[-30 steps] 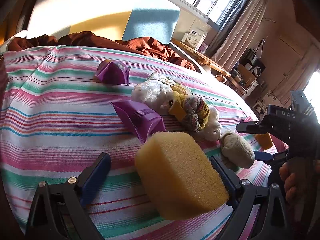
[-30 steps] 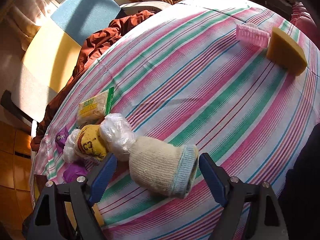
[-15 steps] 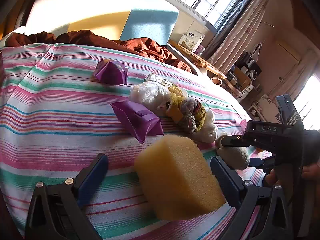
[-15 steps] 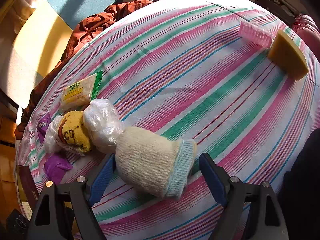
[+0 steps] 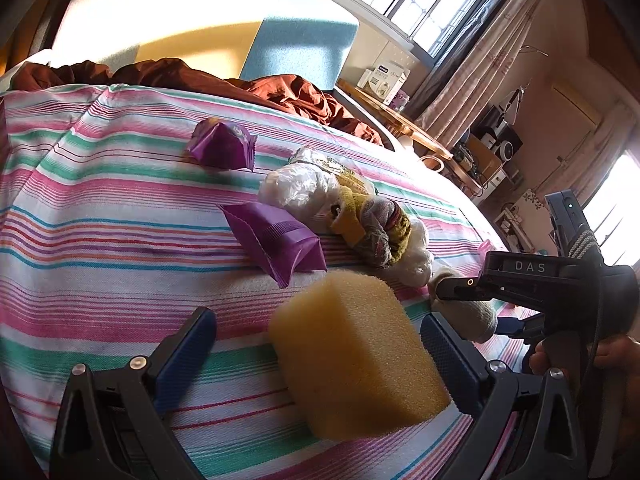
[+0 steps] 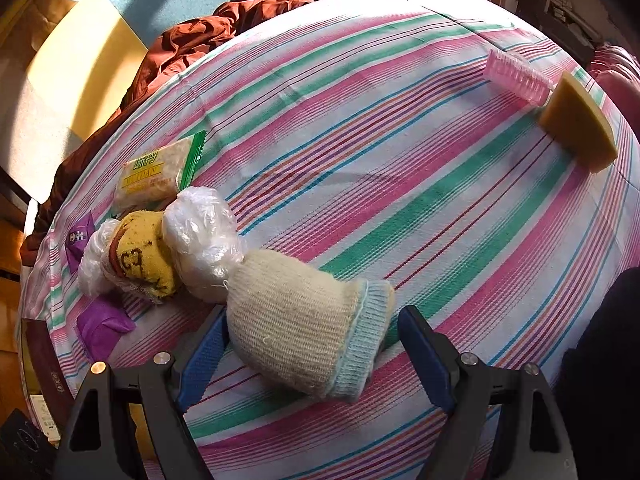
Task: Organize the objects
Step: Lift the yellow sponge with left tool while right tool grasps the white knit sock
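striped bed cover (image 6: 400, 152) carries all items. sponge (image 5: 356, 356) lies mid-cover between the wide-open left gripper (image 5: 316, 356), ungripped. rolled sock (image 6: 304, 320) sits inside the wide-open right gripper (image 6: 308, 344), unclamped. advice: centre each item, then close gently.

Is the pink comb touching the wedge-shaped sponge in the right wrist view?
Yes, one end of the pink comb meets the wedge sponge at the far edge of the striped cloth.
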The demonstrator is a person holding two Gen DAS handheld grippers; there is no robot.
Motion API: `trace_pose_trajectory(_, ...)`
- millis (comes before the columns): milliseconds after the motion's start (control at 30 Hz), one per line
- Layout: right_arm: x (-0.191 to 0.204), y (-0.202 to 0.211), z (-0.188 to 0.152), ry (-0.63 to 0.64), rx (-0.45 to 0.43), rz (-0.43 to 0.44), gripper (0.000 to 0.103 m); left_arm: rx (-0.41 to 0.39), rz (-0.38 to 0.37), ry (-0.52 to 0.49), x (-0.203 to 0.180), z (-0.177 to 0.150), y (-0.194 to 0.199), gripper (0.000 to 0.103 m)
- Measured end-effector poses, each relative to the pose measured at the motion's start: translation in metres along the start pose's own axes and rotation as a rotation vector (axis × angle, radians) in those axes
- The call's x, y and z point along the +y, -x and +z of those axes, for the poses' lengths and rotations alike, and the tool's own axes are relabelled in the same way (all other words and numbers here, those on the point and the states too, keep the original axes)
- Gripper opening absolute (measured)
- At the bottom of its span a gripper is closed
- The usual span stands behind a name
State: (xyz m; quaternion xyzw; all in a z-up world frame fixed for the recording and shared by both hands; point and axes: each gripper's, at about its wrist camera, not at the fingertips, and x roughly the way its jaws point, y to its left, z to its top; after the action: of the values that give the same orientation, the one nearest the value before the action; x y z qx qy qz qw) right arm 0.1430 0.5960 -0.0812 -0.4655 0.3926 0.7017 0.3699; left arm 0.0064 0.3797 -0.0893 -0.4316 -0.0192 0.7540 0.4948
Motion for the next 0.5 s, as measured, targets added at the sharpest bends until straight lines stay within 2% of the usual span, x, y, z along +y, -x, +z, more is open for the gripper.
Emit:
trace_pose_trajectory(200,0.001,0.001,-0.002,0.014,0.002,-0.009,0.086,0.023,0.034,-0.023,-0.005,0.000,-0.002,0.102)
trace_pose_trajectory(367,0.001,0.001,-0.003,0.021,0.005,-0.014,0.086,0.046,0.104,-0.081,-0.015,-0.006,-0.001,0.102)
trace_pose_trajectory(433,0.001,0.002,-0.003,0.019,0.005,-0.012,0.086,0.043,0.123,-0.082,-0.014,-0.008,0.002,0.097)
trace_pose_trajectory(500,0.000,0.002,-0.004,0.019,0.005,-0.012,0.086,0.039,0.150,-0.085,-0.013,-0.009,0.004,0.088)
